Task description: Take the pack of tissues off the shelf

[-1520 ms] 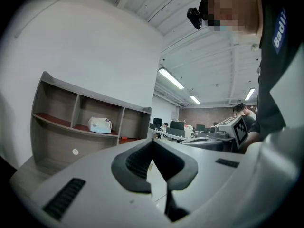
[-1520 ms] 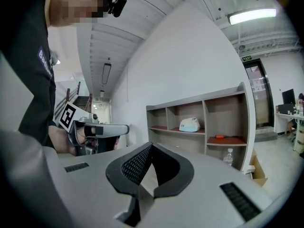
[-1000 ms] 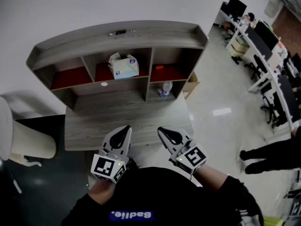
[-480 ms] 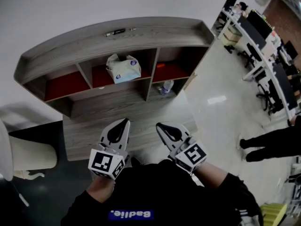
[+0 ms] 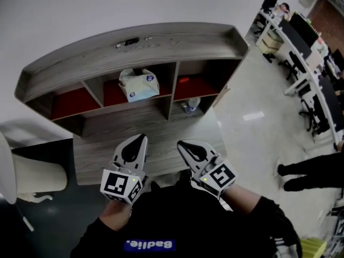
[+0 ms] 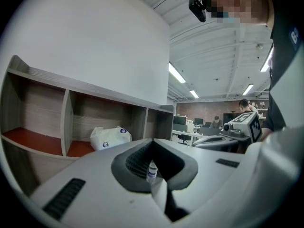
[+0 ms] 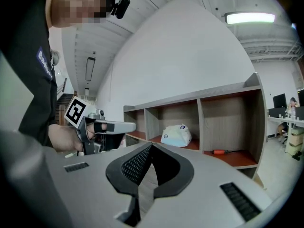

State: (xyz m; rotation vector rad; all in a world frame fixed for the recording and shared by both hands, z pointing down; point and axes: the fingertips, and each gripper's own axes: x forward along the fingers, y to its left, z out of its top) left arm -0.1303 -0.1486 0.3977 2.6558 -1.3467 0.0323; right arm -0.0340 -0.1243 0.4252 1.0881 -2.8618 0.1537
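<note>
The white pack of tissues lies in the middle upper compartment of the wooden shelf unit, on a red board. The same pack shows left of the jaws in the left gripper view. In the right gripper view the pack sits right of centre. My left gripper and right gripper hover side by side over the desk's near part, well short of the shelf. Both point at it, shut and empty. Each gripper's own view shows its tips meeting: the left gripper and the right gripper.
A small clear bottle stands in the lower right compartment. An orange-handled tool lies in the upper right one, and a dark pen-like object on the shelf top. A white chair is at left; office desks and a standing person at right.
Both grippers have come a little further forward over the desk toward the shelf. They stay shut and empty. The pack of tissues has not moved.
</note>
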